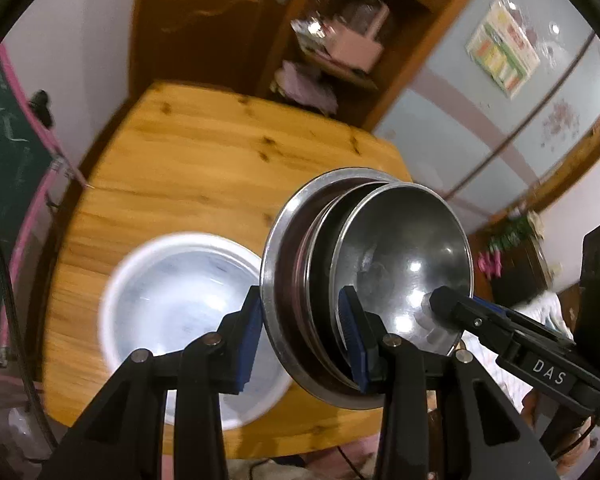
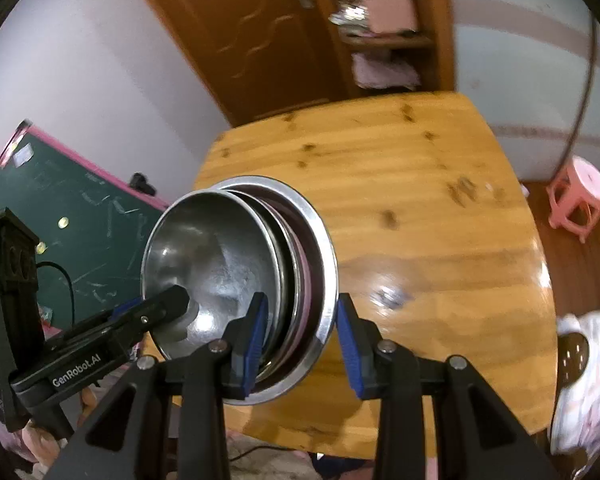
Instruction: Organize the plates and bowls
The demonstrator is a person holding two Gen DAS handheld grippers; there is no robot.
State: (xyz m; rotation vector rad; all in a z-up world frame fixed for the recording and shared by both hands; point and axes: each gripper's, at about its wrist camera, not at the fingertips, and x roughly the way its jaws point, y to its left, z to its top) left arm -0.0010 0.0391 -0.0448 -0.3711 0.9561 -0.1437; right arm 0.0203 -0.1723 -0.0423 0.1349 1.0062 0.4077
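A nested stack of steel dishes, a small bowl inside wider plates with a pinkish one between, hangs tipped on its edge above the wooden table. My left gripper is shut on the stack's rim on one side. One pad lies behind the big plate and the other inside the bowl. The right gripper reaches into the bowl from the right. In the right wrist view the same stack sits in my right gripper, shut across its rim. The left gripper comes in from the left, above the table.
A white basin stands on the table below the stack. Behind the table are a wooden door and a cluttered shelf. A green chalkboard leans at the left. A pink stool stands on the floor at the right.
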